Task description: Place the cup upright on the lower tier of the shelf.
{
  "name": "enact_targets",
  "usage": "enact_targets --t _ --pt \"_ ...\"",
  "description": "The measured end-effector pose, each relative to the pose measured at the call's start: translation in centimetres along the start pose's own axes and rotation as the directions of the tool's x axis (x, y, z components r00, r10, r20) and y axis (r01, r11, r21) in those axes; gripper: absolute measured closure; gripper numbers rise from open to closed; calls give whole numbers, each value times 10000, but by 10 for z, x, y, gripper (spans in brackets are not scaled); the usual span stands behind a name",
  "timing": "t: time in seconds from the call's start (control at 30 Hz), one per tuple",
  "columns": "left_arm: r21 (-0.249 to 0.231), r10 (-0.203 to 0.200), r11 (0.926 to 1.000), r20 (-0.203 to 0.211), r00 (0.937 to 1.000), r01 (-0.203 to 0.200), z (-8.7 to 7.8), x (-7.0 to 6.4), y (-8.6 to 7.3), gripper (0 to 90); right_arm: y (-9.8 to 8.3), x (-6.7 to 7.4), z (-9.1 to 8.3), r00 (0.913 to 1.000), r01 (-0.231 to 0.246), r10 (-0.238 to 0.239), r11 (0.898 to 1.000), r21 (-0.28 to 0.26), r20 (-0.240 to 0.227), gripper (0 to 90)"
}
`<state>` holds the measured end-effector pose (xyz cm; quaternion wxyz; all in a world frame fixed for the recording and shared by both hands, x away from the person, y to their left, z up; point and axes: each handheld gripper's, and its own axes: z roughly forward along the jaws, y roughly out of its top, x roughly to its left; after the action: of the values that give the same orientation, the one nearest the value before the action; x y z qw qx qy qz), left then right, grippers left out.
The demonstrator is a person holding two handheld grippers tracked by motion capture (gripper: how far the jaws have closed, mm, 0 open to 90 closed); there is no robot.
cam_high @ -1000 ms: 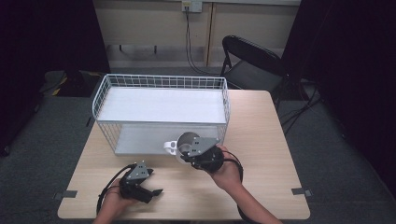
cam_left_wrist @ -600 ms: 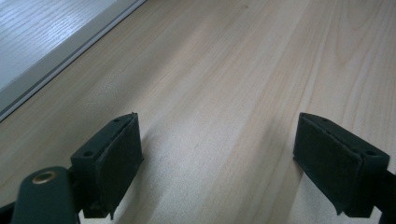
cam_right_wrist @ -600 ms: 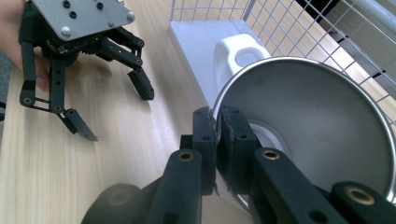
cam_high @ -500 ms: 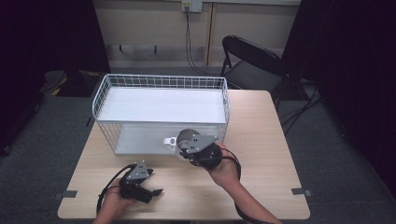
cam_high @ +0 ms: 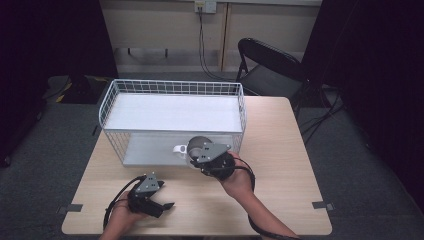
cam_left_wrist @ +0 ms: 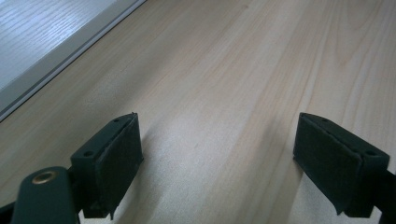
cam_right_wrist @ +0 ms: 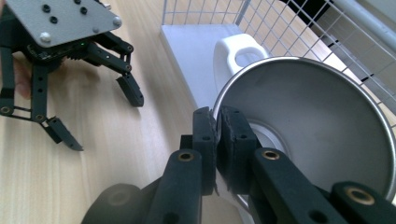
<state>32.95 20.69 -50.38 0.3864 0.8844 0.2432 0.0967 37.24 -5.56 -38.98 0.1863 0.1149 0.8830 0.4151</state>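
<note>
A steel cup (cam_right_wrist: pixel 317 116) with a white handle (cam_right_wrist: pixel 243 53) hangs tilted, its mouth facing the right gripper view. My right gripper (cam_right_wrist: pixel 217 122) is shut on its rim, one jaw inside and one outside. In the high view the cup (cam_high: pixel 196 145) and right gripper (cam_high: pixel 210 156) sit against the front of the white wire basket (cam_high: pixel 170 86). My left gripper (cam_high: pixel 162 206) rests open on the table near the front edge, nothing between its pads (cam_left_wrist: pixel 119 154). It lies left of the cup as the left gripper (cam_right_wrist: pixel 102 120) in the right gripper view.
The wooden table (cam_high: pixel 280 150) has bare room to the right of the basket and along its front. A white board (cam_right_wrist: pixel 196 51) lies at the basket's base. A black folding chair (cam_high: pixel 265 67) stands beyond the far edge. Cables trail from both grippers.
My right gripper has carried the cup a little up and toward the basket's front. The left gripper has stayed where it was.
</note>
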Motion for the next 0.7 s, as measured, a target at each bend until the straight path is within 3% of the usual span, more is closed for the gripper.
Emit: enact_targets --t 0.7 --pt "17 -7 10000 2 10000 7 0 0 0 146 -2 -5 12 9996 57 -58 10000 27 281 848"
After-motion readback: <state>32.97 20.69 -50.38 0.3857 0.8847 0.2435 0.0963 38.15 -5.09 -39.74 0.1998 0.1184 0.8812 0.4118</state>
